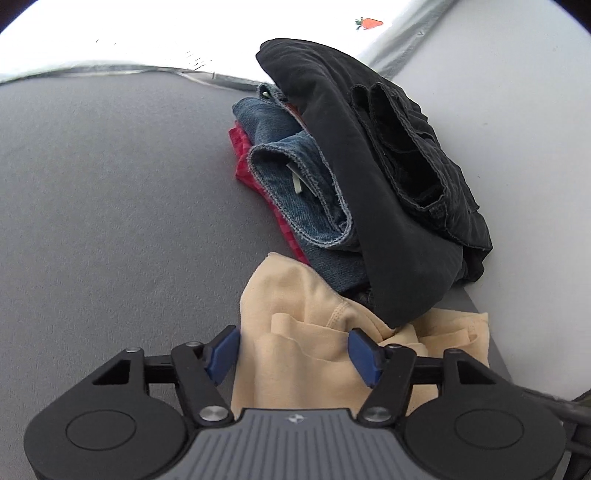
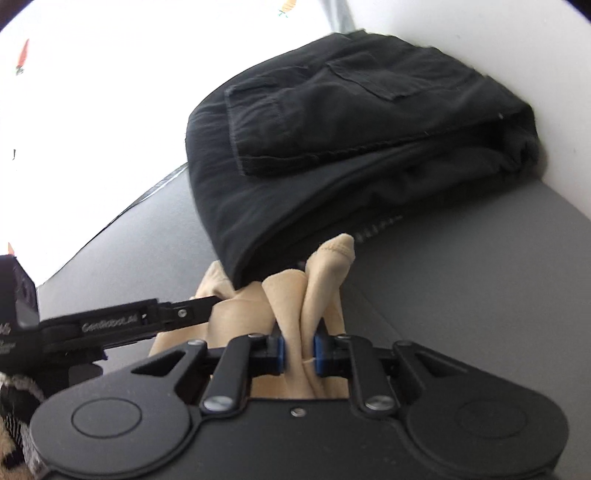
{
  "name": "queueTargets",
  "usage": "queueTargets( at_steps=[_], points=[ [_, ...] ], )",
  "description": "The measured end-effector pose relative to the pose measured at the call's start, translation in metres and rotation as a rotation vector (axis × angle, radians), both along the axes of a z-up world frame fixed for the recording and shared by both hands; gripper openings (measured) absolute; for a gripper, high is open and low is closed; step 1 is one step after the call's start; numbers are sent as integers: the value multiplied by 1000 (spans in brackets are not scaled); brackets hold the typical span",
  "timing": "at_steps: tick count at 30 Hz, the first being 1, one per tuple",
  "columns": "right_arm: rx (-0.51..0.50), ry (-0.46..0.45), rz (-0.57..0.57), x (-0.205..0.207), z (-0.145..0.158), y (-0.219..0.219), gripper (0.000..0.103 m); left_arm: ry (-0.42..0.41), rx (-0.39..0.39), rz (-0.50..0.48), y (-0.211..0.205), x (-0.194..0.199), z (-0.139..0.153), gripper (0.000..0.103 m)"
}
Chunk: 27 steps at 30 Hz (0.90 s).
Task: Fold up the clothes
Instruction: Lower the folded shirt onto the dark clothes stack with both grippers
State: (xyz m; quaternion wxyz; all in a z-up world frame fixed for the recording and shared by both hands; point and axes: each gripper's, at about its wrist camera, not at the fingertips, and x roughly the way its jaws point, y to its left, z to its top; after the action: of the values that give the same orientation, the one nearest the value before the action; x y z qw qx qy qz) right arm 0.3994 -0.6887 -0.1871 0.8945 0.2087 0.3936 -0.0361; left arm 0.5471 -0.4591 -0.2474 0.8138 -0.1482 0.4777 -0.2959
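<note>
A beige garment (image 1: 295,332) lies crumpled on the grey surface, its far end tucked under a pile of clothes. My left gripper (image 1: 293,354) is open, its blue pads straddling the beige cloth without pinching it. In the right wrist view my right gripper (image 2: 298,350) is shut on a bunched fold of the beige garment (image 2: 317,291). The pile holds black trousers (image 1: 388,166) on top, blue jeans (image 1: 295,177) below and a red garment (image 1: 251,162) at the bottom. The black trousers (image 2: 332,147) fill the right wrist view just beyond the beige cloth.
A grey mattress-like surface (image 1: 110,203) stretches to the left of the pile. A pale wall (image 1: 517,110) rises right behind the pile. Bright white bedding with a carrot print (image 1: 369,23) lies beyond. The left gripper's black body (image 2: 110,325) crosses the right wrist view at left.
</note>
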Motion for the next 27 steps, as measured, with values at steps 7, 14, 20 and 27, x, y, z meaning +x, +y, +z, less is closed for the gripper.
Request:
queueTargets(
  at_steps=[7,14,20,27],
  points=[
    [4,-50,7,-21,20,10,14,132,-134,146,17,-29,-4,16],
    [56,-165,-34,-57,67,-7,13,-36,-186,132,18,-75,76,15],
    [2,-285,-38,-81,112,-22,13,-152,-234,108,3,-104,129,15],
    [-55,-411,-83,-31,153,-72,13,-281,-325,144,-41,-90,194,11]
  ],
)
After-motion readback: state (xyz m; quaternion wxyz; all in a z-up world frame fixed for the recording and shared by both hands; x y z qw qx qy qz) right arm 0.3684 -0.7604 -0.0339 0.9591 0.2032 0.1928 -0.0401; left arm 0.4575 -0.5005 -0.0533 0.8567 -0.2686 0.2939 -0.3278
